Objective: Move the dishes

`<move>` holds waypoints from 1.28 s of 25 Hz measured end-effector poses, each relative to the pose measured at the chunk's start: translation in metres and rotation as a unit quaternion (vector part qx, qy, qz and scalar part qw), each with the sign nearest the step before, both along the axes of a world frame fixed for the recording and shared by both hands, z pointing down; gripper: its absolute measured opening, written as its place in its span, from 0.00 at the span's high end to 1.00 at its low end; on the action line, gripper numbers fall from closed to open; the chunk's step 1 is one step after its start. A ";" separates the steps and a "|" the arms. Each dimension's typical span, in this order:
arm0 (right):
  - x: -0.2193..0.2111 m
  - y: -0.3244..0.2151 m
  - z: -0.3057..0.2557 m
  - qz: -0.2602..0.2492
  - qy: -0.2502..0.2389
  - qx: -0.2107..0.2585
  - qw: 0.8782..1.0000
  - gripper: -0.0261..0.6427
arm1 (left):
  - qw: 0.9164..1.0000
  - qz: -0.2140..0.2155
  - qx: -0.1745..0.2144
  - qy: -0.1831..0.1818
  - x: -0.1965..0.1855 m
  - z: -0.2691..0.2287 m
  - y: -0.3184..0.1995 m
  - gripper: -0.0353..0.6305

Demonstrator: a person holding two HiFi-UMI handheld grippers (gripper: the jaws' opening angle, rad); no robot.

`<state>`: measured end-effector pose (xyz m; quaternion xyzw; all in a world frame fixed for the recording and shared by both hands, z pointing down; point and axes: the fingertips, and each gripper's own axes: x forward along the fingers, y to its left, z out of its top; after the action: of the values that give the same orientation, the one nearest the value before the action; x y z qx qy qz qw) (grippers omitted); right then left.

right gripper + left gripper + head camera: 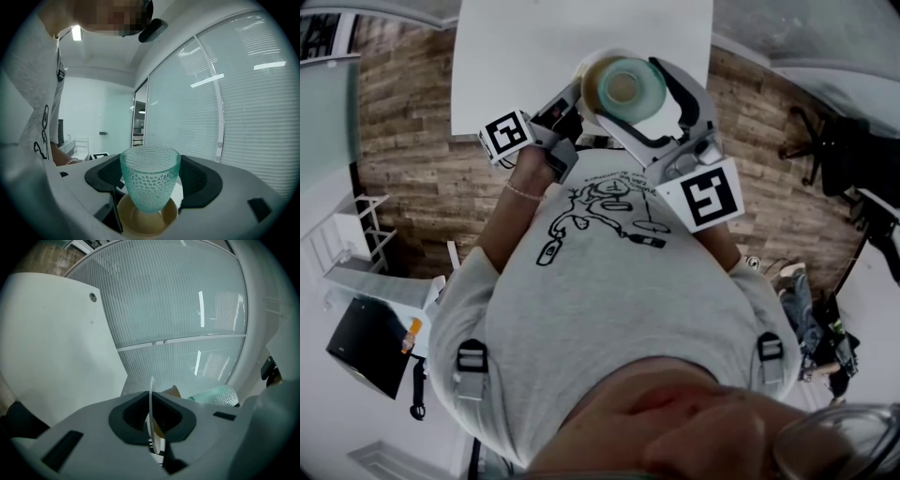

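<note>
A dimpled green glass [150, 180] stands on a tan saucer [146, 221], held in the air in front of the person's chest. My right gripper [150, 173] is shut on the glass, one pad against each side. From the head view I look straight down into the glass [623, 86], with the right gripper [625, 70] reaching around it. My left gripper [151, 420] is shut on the thin rim of a white plate [151, 392], seen edge-on between its jaws. In the left gripper view the glass [218, 394] shows at the right, beyond the plate.
A white table [534, 47] stands just ahead over a wooden floor [412, 159]. A black office chair [834, 150] is at the right, with white shelving [356, 244] and a black box [366, 342] at the left. A glass wall with blinds [187, 301] lies behind the table.
</note>
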<state>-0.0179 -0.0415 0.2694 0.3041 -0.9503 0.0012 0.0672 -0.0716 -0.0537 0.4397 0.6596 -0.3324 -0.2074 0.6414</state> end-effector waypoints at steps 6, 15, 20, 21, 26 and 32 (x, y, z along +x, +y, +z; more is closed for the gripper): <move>0.000 -0.003 0.003 0.005 0.003 0.000 1.000 0.40 | 1.000 0.002 0.001 -0.003 -0.001 0.002 -0.001 0.93; 0.023 -0.018 0.009 0.035 0.021 -0.001 0.999 0.40 | 1.000 0.000 -0.001 0.002 -0.003 0.004 -0.008 0.93; 0.048 -0.029 0.012 0.063 0.030 -0.001 0.998 0.40 | 1.000 -0.007 -0.002 -0.002 -0.009 0.004 -0.013 0.93; 0.053 -0.032 0.013 0.068 0.032 -0.001 0.997 0.40 | 1.000 -0.009 -0.001 -0.002 -0.010 0.004 -0.014 0.93; 0.079 -0.042 0.021 0.093 0.041 0.000 0.995 0.40 | 1.000 -0.013 0.003 -0.003 -0.011 0.003 -0.019 0.93; 0.104 -0.049 0.022 0.122 0.051 0.000 0.991 0.40 | 1.000 -0.012 0.004 -0.005 -0.012 0.000 -0.023 0.93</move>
<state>0.0862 -0.0906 0.2910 0.4174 -0.9014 -0.0056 0.1149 -0.0837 -0.0770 0.4394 0.6591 -0.3428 -0.2136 0.6343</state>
